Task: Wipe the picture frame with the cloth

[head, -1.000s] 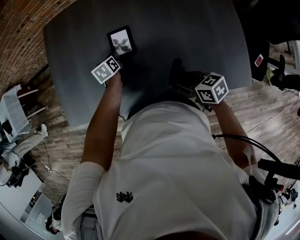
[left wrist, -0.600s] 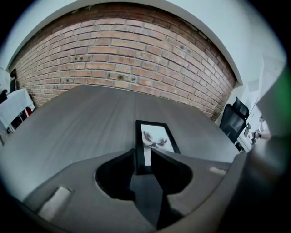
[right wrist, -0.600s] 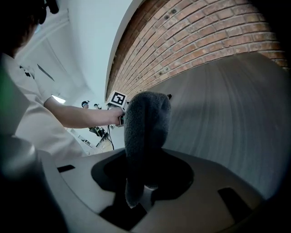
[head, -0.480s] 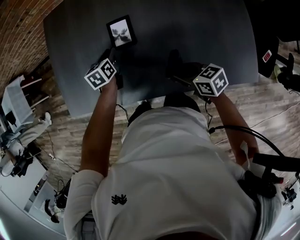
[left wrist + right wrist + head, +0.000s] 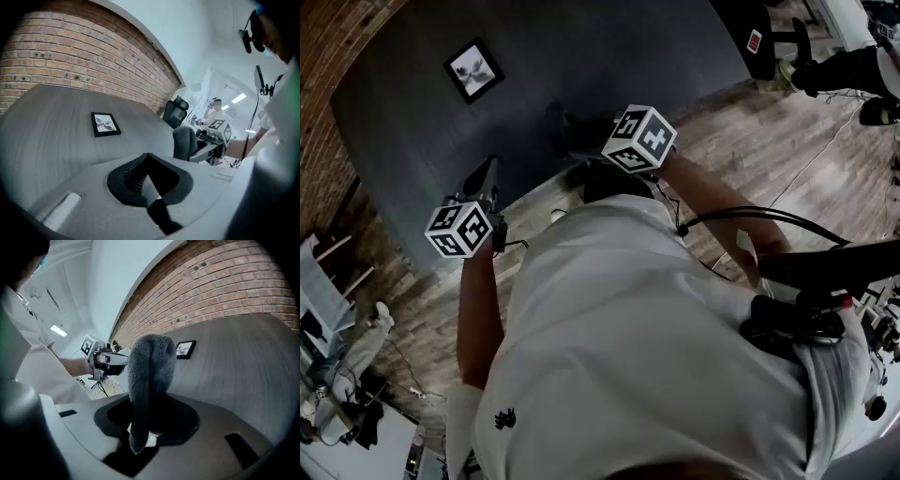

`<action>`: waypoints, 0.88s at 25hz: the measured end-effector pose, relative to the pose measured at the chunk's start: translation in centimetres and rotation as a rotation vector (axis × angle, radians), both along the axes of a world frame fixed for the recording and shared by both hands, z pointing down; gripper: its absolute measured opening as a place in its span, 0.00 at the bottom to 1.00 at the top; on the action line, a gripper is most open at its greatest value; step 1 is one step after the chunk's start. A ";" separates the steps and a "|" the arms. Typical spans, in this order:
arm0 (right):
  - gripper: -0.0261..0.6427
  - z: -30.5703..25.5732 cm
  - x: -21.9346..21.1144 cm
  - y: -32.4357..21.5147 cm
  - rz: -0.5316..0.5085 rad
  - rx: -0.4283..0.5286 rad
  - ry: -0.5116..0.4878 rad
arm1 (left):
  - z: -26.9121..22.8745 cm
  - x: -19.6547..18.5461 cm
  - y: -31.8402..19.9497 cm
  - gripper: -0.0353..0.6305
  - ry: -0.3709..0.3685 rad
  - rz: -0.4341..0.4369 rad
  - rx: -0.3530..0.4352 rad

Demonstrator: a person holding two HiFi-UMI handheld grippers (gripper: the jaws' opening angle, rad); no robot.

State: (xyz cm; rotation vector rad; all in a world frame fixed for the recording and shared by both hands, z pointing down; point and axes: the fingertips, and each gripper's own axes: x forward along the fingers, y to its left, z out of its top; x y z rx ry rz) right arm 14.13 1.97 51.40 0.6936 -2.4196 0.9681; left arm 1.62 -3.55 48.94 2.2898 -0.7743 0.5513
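left gripper (image 5: 148, 161): jaws together, nothing between, by near left edge of table (image 5: 609, 47) | right gripper (image 5: 149, 425): clamped on gray cloth (image 5: 151, 366), which stands up past the jaws | picture frame (image 5: 474, 70): flat on dark table, far left, well apart from both grippers, untouched
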 end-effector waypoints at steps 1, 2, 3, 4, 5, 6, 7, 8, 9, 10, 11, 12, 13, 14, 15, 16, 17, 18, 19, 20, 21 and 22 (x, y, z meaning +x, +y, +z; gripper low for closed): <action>0.26 -0.4 -1.2 1.2 0.003 0.007 0.003 | -0.8 -0.6 1.9 0.07 0.022 0.024 -0.002; 0.26 -0.8 -2.6 2.5 0.006 0.014 0.005 | -1.6 -1.4 3.8 0.07 0.043 0.042 -0.002; 0.26 -1.3 -3.9 3.7 0.009 0.021 0.005 | -2.5 -2.3 5.5 0.07 0.060 0.055 0.000; 0.26 -1.8 -5.2 4.8 0.011 0.029 0.005 | -3.2 -3.2 7.1 0.07 0.072 0.062 0.006; 0.26 -2.2 -6.4 5.9 0.011 0.038 0.007 | -3.9 -4.3 8.6 0.07 0.081 0.063 0.012; 0.26 -2.6 -7.4 6.9 0.009 0.048 0.012 | -4.5 -5.3 9.9 0.07 0.089 0.059 0.016; 0.26 -2.9 -8.4 7.9 0.005 0.057 0.019 | -4.9 -6.3 11.1 0.07 0.096 0.052 0.018; 0.26 -3.1 -9.4 8.8 -0.001 0.067 0.027 | -5.3 -7.4 12.2 0.07 0.103 0.045 0.020; 0.26 -3.3 -10.3 9.7 -0.010 0.077 0.034 | -5.5 -8.3 13.2 0.07 0.107 0.038 0.025; 0.26 -3.6 -11.2 10.4 -0.019 0.088 0.043 | -5.7 -9.3 14.1 0.07 0.107 0.031 0.033; 0.26 -3.8 -11.9 11.1 -0.030 0.100 0.053 | -5.7 -10.1 14.9 0.07 0.104 0.023 0.045; 0.26 -4.1 -12.6 11.8 -0.040 0.112 0.063 | -5.7 -10.9 15.7 0.07 0.097 0.014 0.058; 0.26 -4.3 -13.1 12.5 -0.050 0.124 0.071 | -5.7 -11.7 16.5 0.07 0.089 0.003 0.070; 0.26 -4.6 -13.6 13.3 -0.059 0.134 0.076 | -5.6 -12.3 17.2 0.07 0.082 -0.009 0.080; 0.26 -4.9 -14.0 14.0 -0.066 0.144 0.080 | -5.5 -12.8 18.0 0.07 0.077 -0.019 0.088; 0.26 -5.1 -14.4 14.7 -0.073 0.153 0.086 | -5.6 -13.3 18.7 0.07 0.075 -0.027 0.095; 0.26 -5.3 -14.8 15.4 -0.078 0.161 0.094 | -5.7 -13.8 19.4 0.07 0.075 -0.031 0.101; 0.26 -5.4 -15.2 16.0 -0.083 0.167 0.103 | -5.8 -14.3 20.0 0.07 0.075 -0.032 0.109; 0.26 -5.5 -15.8 16.4 -0.086 0.171 0.111 | -6.1 -15.0 20.4 0.07 0.073 -0.032 0.118; 0.26 -5.6 -16.5 16.8 -0.089 0.173 0.118 | -6.3 -15.9 20.8 0.07 0.068 -0.034 0.127; 0.26 -5.6 -17.2 17.0 -0.094 0.173 0.122 | -6.5 -16.8 21.1 0.07 0.062 -0.039 0.136; 0.26 -5.7 -17.9 17.1 -0.102 0.174 0.126 | -6.7 -17.7 21.3 0.07 0.056 -0.048 0.143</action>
